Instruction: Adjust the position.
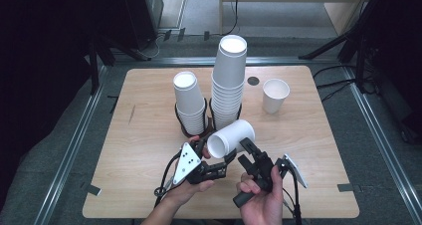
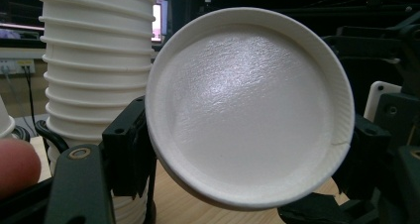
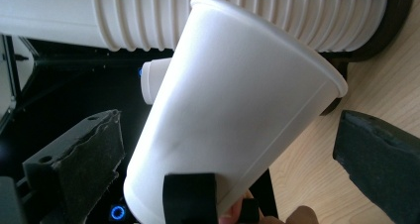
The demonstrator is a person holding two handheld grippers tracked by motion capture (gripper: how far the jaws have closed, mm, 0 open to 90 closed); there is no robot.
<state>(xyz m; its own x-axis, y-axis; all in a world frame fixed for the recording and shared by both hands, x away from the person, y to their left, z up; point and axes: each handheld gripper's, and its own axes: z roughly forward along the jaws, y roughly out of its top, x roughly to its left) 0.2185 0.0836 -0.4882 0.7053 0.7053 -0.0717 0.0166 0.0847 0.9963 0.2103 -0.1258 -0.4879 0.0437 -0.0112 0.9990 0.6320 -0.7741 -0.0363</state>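
White paper cup (image 1: pixel 230 138), lying on its side in the air just in front of the two cup stacks, with its flat bottom turned toward the person. Left gripper (image 1: pixel 217 161) has its fingers (image 2: pixel 130 144) closed on the bottom end of the cup, one on each side of the base, as the left gripper view shows. Right gripper (image 1: pixel 247 153) stands just beside the cup with its fingers (image 3: pixel 79 157) spread wide, apart from the wall on both sides and holding nothing. Tall stack (image 1: pixel 228 83) and short stack (image 1: pixel 189 103) sit upside down in dark ring holders at the middle of the wooden surface (image 1: pixel 144 150); a single upright cup (image 1: pixel 275 95) stands well apart to the right. Step in hand, as judged: a handover or re-grip of one separated cup between the two grippers. Next move calls for the right fingers to close squarely on the cup wall, gently enough not to crush it, before the left lets go
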